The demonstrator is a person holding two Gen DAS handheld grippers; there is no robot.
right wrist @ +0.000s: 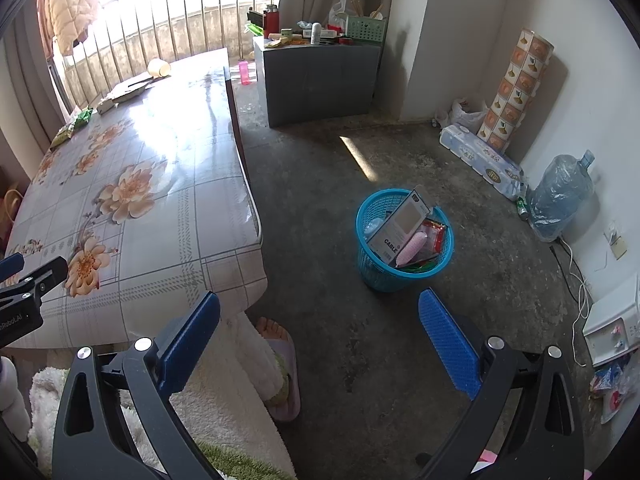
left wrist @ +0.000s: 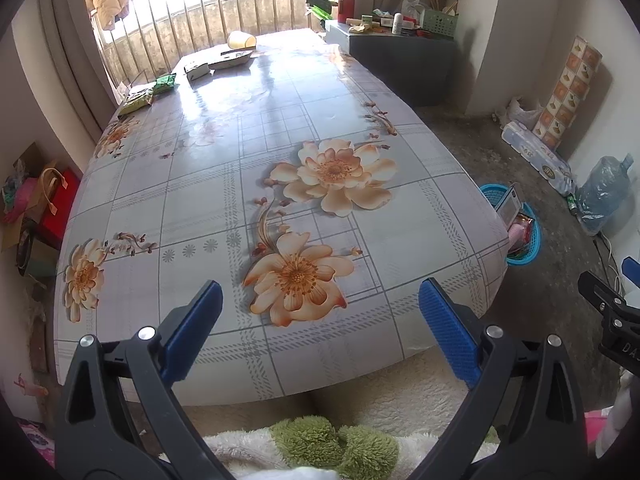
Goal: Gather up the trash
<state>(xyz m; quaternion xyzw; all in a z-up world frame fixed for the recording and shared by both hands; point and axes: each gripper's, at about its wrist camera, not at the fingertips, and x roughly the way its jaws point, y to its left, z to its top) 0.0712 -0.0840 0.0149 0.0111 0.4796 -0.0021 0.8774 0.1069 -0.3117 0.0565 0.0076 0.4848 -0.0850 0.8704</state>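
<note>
Spanning most of the left view, glossy floral-print tabletop (left wrist: 280, 184) carries remaining trash along its far edge: green crinkled foil wrappers (left wrist: 140, 98), flat cardboard box (left wrist: 232, 59), tipped yellow paper cup (left wrist: 241, 40). Round blue plastic lattice basket (right wrist: 374, 268) stands on concrete floor beside the tabletop, holding grey "CABLE" card package (right wrist: 400, 224). Left tongs (left wrist: 320, 304) and right tongs (right wrist: 320, 312) both released, empty.

- The table (left wrist: 280, 128) lay bare across its near and middle stretch; litter crowded only the far left corner.
- Open floor (right wrist: 320, 184) surrounded the blue basket (right wrist: 372, 268).
</note>
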